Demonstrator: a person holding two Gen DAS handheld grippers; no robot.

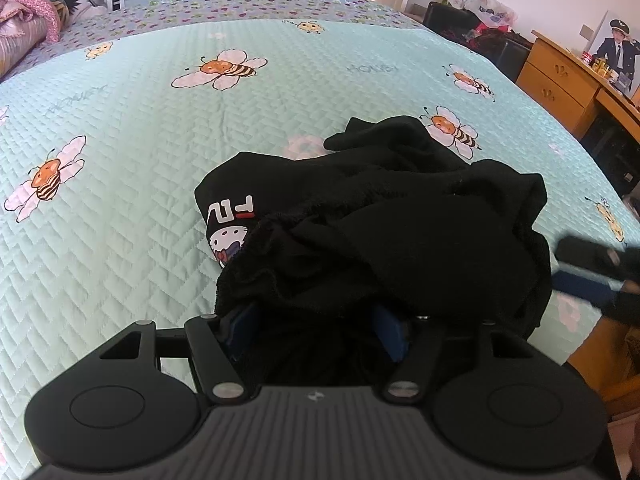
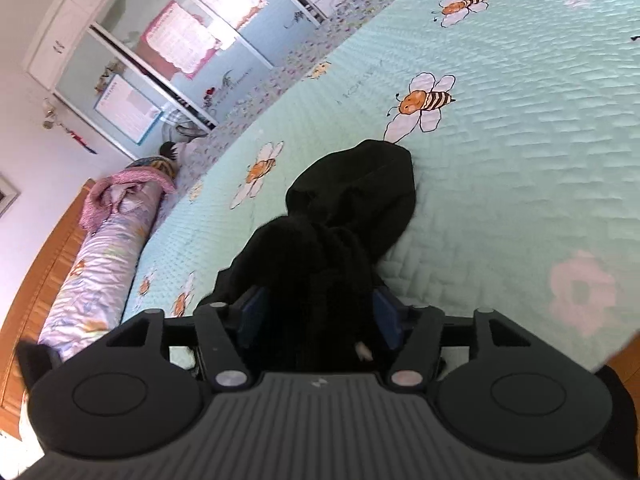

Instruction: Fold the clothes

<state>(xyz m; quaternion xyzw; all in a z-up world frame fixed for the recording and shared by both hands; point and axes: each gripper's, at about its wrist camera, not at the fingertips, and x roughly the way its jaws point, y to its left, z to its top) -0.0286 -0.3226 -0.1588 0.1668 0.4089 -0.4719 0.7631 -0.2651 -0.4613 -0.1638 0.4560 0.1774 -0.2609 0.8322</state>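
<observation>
Looking along my left tool (image 1: pixel 316 320), I see its two blue pads buried in black cloth: the fingers are pinching a bunched fold of the black garment (image 1: pixel 400 220), which lies crumpled near the front edge of the bed (image 1: pixel 140 120). A white cartoon print (image 1: pixel 230 232) with lettering shows on the garment's left side, facing up. One black flap reaches away from me toward a bee motif (image 1: pixel 452 130) on the mint quilt.

My right tool (image 2: pixel 316 316) also has black fabric packed between its pads, so it is pinching the same garment (image 2: pixel 360 196); from this view the cloth trails away in a long heap across the quilt. In the left view the right tool (image 1: pixel 592 276) shows blurred at the garment's right margin.

Open quilt spreads wide to the left and beyond the garment, up to the floral band (image 1: pixel 240 6) at the far side. On the right, the bed edge drops off close by, with a wooden dresser (image 1: pixel 560 84) near it. A rolled blanket (image 2: pixel 104 248) lies along the wooden headboard (image 2: pixel 44 264), well apart from the garment.
</observation>
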